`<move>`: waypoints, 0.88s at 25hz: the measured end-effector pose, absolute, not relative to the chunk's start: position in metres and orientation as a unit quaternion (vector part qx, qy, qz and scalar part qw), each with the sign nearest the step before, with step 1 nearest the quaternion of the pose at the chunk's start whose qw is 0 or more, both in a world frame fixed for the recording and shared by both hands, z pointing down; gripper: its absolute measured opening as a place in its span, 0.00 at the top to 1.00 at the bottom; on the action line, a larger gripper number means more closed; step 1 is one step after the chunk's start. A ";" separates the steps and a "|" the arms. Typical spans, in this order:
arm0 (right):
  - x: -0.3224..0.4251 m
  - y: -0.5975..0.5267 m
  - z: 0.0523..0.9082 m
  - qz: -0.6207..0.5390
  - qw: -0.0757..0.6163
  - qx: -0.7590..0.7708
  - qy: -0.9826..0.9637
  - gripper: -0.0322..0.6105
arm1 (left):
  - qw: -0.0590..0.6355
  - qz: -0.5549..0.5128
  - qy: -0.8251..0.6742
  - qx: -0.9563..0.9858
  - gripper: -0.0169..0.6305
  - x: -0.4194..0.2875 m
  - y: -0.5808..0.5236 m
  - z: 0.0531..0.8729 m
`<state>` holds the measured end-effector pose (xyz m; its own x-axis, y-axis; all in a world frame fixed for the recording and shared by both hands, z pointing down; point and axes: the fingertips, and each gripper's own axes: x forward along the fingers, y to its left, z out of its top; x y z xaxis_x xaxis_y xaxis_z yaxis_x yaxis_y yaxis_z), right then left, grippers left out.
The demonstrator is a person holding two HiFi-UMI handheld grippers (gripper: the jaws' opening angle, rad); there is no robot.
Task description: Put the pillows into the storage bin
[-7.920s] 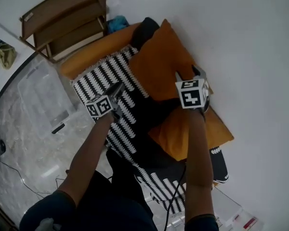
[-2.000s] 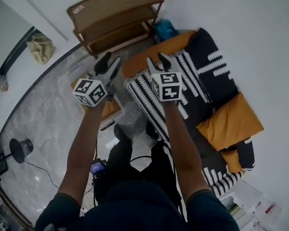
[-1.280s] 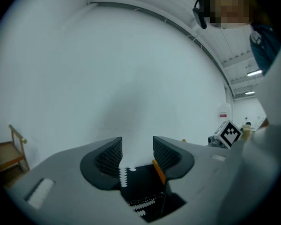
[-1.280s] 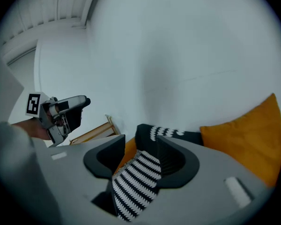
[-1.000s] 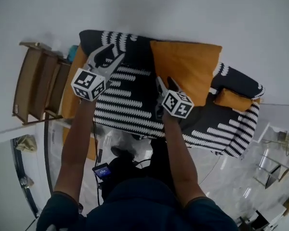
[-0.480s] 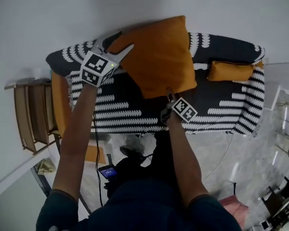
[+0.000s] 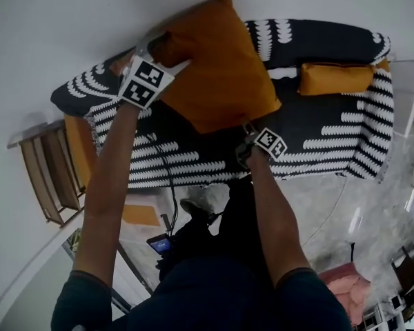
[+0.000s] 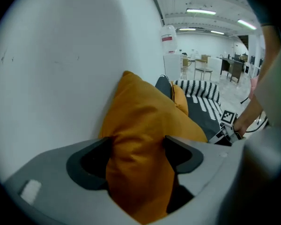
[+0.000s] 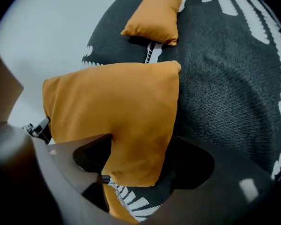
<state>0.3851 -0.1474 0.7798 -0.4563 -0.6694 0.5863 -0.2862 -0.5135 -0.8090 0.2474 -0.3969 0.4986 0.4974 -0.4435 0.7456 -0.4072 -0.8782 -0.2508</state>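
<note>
Orange pillow (image 7: 217,61) at sofa (image 7: 310,126) back edge, corners inside left gripper (image 8: 139,149) and right gripper (image 9: 141,149), jaws just opened wide.

Large orange pillow (image 7: 217,67) leans on sofa (image 7: 317,136); small orange pillow (image 7: 334,78) lies nearby.

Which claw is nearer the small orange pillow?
Right. Both claws, just opening, straddle the large pillow: right claw at the corner nearer the small pillow, left claw opposite.

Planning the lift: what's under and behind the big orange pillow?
Beneath the big orange pillow lies the black-and-white sofa cover; behind it, the white wall. Whatever it covers stays hidden.
</note>
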 end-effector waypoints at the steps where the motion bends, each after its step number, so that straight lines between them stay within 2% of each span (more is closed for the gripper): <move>1: 0.385 -0.151 0.785 -0.712 0.144 -0.494 0.478 0.34 | 0.026 -0.438 0.250 -0.863 0.41 0.248 -0.399 0.503; 4: 0.384 -0.165 0.788 -0.709 0.141 -0.476 0.501 0.37 | 0.033 -0.427 0.260 -0.866 0.47 0.250 -0.402 0.510; 9: 0.374 -0.164 0.774 -0.699 0.051 -0.459 0.546 0.80 | 0.028 -0.413 0.268 -0.870 0.66 0.240 -0.392 0.511; 11: 0.372 -0.157 0.766 -0.690 0.019 -0.464 0.555 0.89 | 0.020 -0.408 0.277 -0.870 0.73 0.233 -0.384 0.506; 15: 0.370 -0.153 0.737 -0.661 0.001 -0.483 0.574 0.92 | 0.009 -0.394 0.325 -0.860 0.83 0.199 -0.370 0.492; 22: 0.350 -0.186 0.657 -0.573 -0.027 -0.480 0.664 0.93 | -0.063 -0.334 0.468 -0.816 0.86 0.067 -0.328 0.452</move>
